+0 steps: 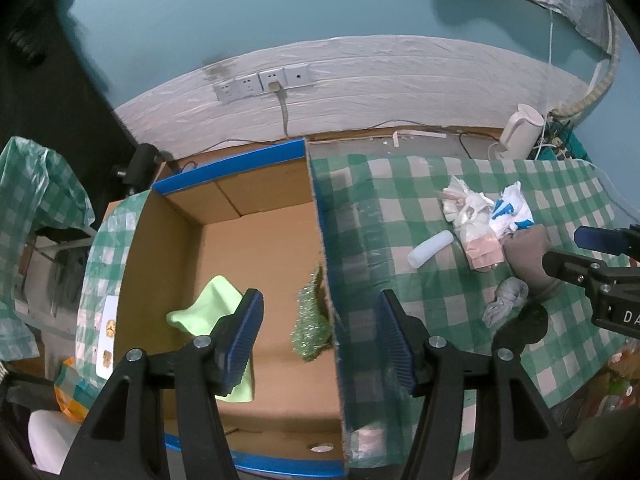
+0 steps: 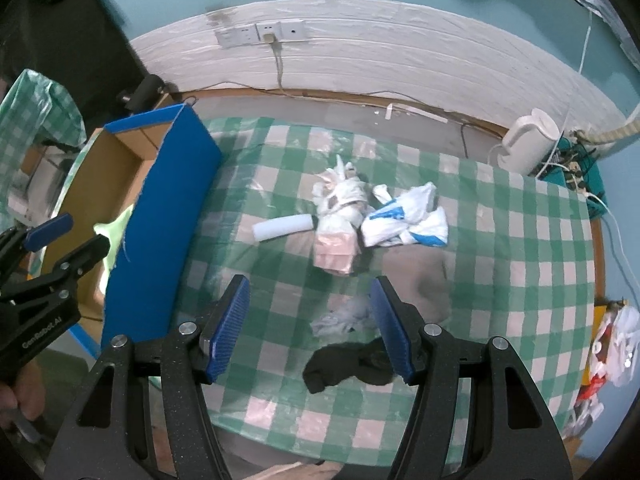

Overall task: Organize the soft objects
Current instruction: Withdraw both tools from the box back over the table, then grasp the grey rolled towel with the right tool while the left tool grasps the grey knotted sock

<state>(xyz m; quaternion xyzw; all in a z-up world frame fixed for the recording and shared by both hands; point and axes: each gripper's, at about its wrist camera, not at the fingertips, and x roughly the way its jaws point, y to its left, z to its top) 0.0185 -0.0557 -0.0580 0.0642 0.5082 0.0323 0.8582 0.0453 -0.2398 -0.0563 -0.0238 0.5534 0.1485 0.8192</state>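
A cardboard box [image 1: 256,248] edged in blue tape sits left of the checked tablecloth [image 1: 400,208]. Inside it lie a light green cloth [image 1: 208,308] and a green glittery tuft [image 1: 312,320] against the right wall. My left gripper [image 1: 320,332] hangs open over the box, and neither pad touches the tuft. My right gripper [image 2: 310,312] stands open above a pale grey-blue crumpled cloth [image 2: 344,320], with a black sock [image 2: 348,364] just nearer. A brown cloth [image 2: 420,276], a pink packet [image 2: 334,252], a white cylinder [image 2: 284,228] and crumpled white bags [image 2: 404,220] lie beyond.
A white kettle [image 2: 528,140] and a power strip [image 2: 576,172] sit at the table's far right corner, cables trailing. Wall sockets [image 2: 260,34] are behind. The box's blue wall [image 2: 160,208] rises left of the pile. Bags [image 2: 612,344] hang off the right table edge.
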